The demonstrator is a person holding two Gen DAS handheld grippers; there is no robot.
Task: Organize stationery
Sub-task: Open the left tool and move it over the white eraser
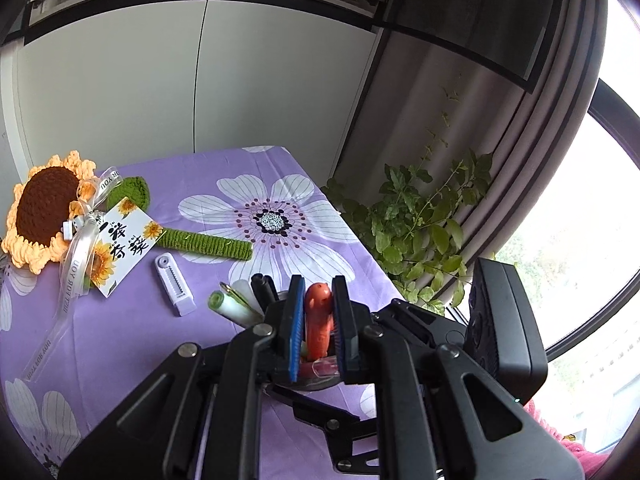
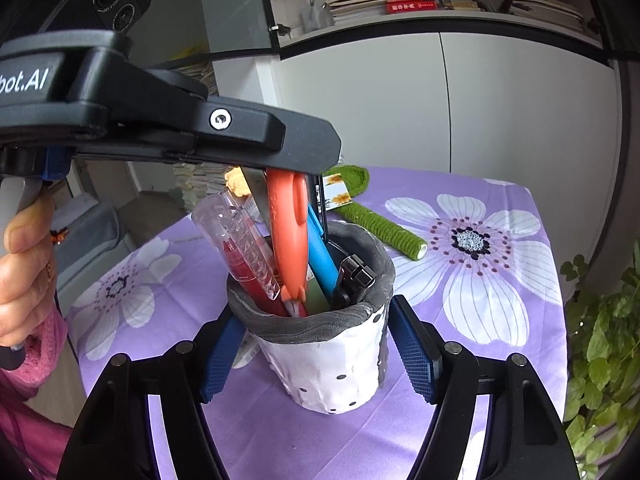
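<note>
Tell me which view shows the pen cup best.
The right wrist view: the pen cup stands whole between the right gripper pads, grey rim and white wall clear. In the left wrist view the left gripper, shut on orange scissors, hides nearly all of it.

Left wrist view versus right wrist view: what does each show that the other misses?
Only the left wrist view shows the white correction tape and the sunflower head. Only the right wrist view shows the pen cup's white wall between the right claw's pads, and a hand. Both show the left claw shut on the orange scissors.
</note>
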